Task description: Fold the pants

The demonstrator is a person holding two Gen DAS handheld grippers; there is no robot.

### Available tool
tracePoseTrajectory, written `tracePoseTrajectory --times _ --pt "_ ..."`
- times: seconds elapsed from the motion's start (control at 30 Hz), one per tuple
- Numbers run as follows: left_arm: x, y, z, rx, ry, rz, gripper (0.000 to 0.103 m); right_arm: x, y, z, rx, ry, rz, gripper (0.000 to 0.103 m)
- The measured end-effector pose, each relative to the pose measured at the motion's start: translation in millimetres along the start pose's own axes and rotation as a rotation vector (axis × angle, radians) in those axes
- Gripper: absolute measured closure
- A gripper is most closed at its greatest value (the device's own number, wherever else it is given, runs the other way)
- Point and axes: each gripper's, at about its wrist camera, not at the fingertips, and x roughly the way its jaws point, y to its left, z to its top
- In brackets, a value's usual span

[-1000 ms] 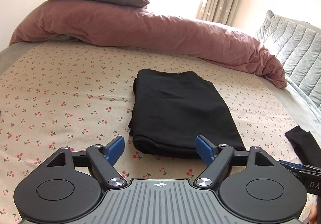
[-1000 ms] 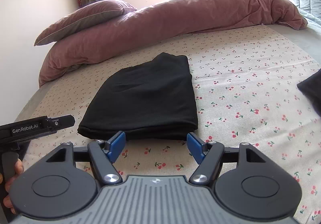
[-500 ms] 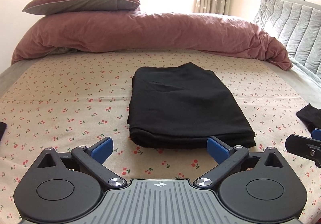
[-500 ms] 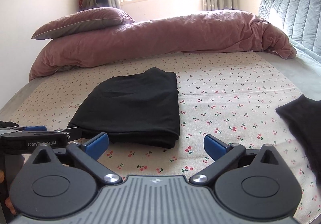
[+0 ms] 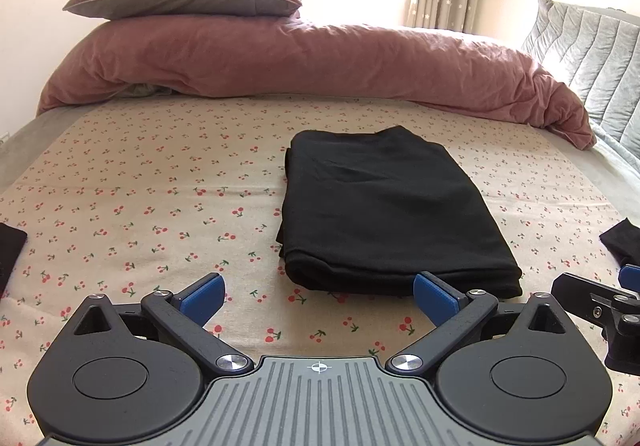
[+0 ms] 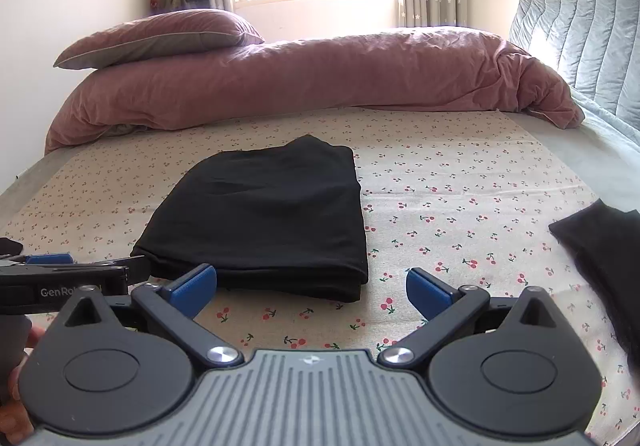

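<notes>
The folded pants lie lengthwise just ahead of both wide-open, empty grippers, left gripper seemingly nearer.

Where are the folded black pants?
The folded black pants lie on the cherry-print sheet, mid-bed in both views, before the pink duvet.
</notes>
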Motion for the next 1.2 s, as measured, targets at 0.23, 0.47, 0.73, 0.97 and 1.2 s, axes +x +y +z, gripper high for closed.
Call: tracePoseTrajectory --times 0.23,0.47,0.73,0.97,1.2 --pt "1.5 -4.7 -1.6 0.015 0.010 0.013 0.000 1.1 0.0 0.6 0.010 0.014 -0.014 0.005" --pt "0.4 -8.4 -3.0 0.035 -0.001 0.018 0.000 1.3 1.0 0.2 0.009 0.024 -0.017 0.005" --pt "-0.3 -16.7 -5.9 0.081 -0.010 0.020 0.000 1.7 -0.3 0.5 0.012 0.029 -0.018 0.005" --pt "-0.3 -18.5 -7.2 0.087 -0.009 0.015 0.000 2.7 -0.3 -0.1 0.008 0.038 -0.019 0.005" --pt "-1.3 -20.6 -7.4 0.100 -0.015 0.011 0.000 5.0 -1.3 -0.7 0.010 0.049 -0.025 0.005"
